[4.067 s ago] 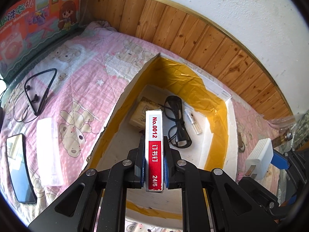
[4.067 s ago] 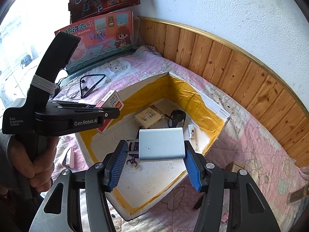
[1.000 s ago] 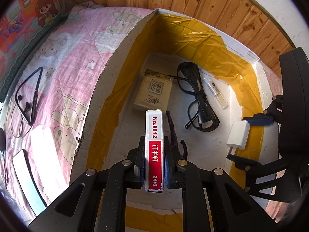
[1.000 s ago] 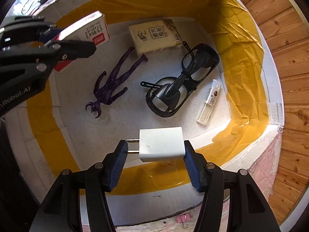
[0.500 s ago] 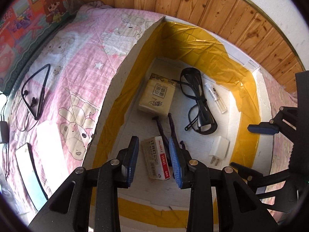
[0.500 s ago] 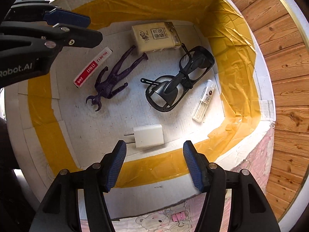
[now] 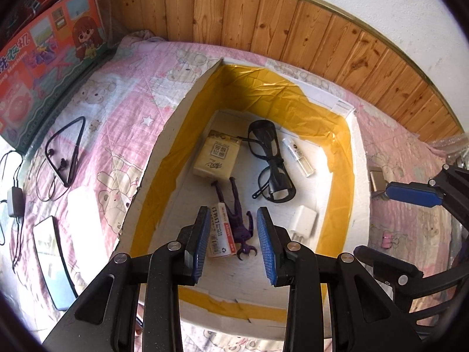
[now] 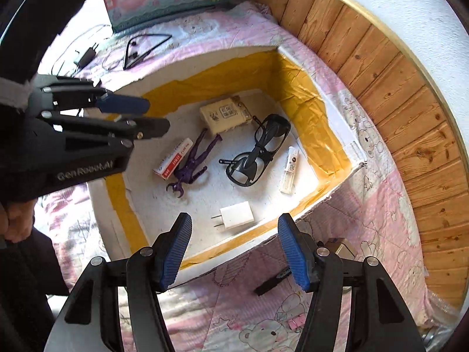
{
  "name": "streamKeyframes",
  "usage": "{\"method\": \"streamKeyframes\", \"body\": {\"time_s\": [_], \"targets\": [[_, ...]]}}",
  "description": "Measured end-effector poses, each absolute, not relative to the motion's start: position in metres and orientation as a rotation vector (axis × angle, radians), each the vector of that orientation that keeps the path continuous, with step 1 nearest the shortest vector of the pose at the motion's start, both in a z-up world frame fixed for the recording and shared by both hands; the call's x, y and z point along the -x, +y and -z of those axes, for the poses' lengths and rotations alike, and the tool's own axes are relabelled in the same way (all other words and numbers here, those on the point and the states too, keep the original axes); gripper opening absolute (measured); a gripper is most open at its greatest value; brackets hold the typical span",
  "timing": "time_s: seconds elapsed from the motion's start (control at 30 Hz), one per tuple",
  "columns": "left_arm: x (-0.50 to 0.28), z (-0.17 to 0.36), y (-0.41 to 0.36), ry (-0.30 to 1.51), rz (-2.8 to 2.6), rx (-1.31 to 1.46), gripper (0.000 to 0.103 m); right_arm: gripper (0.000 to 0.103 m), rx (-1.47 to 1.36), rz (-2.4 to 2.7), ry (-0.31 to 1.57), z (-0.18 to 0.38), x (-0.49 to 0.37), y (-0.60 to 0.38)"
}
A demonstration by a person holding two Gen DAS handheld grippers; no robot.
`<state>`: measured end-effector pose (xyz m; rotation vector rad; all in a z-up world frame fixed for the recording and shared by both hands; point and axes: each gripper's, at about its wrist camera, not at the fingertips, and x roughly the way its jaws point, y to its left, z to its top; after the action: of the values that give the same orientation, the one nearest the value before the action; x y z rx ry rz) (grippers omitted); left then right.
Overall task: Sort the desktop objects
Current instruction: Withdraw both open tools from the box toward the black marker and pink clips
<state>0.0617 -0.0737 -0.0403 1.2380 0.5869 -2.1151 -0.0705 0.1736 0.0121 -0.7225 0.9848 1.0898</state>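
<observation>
Foam box [image 7: 356, 158], white with yellow tape lining its inner walls, on a pink bear-print bedspread [image 7: 123, 108]; contents on its floor: staple box [image 7: 221, 230] lying flat just beside a purple figurine [image 7: 239, 220], tissue pack [image 7: 217, 158], black glasses [image 7: 271, 170], small clear vial [image 7: 299, 155], white charger [image 8: 236, 215] near the front wall. Left claw [image 7: 233, 242] above the staple box, jaws part open after just opening, nothing gripped; right claw [image 8: 234, 250] above the charger, jaws wide after just opening, likewise holding nothing. Outside the box on the bedspread: neckband earphones [image 7: 66, 152], phone [image 7: 52, 256], toy carton [image 7: 44, 58] by the wooden wall panel.
</observation>
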Motion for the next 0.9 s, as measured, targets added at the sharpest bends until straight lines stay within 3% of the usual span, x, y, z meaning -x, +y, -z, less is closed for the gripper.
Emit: {"method": "streamKeyframes", "body": {"time_s": [0.33, 0.63, 0.9], "targets": [[-0.069, 0.014, -0.032, 0.570, 2.192, -1.123, 0.034, 0.063, 0.407, -1.076, 0.717, -0.051, 0.119, 0.111], [-0.076, -0.011, 0.020, 0.499, 2.325, -1.029, 0.034, 0.064, 0.203, -1.081, 0.724, -0.038, 0.134, 0.059], [-0.059, -0.007, 0.063, 0.427, 2.422, -1.072, 0.034, 0.064, 0.199, -1.104, 0.722, -0.034, 0.138, 0.028]]}}
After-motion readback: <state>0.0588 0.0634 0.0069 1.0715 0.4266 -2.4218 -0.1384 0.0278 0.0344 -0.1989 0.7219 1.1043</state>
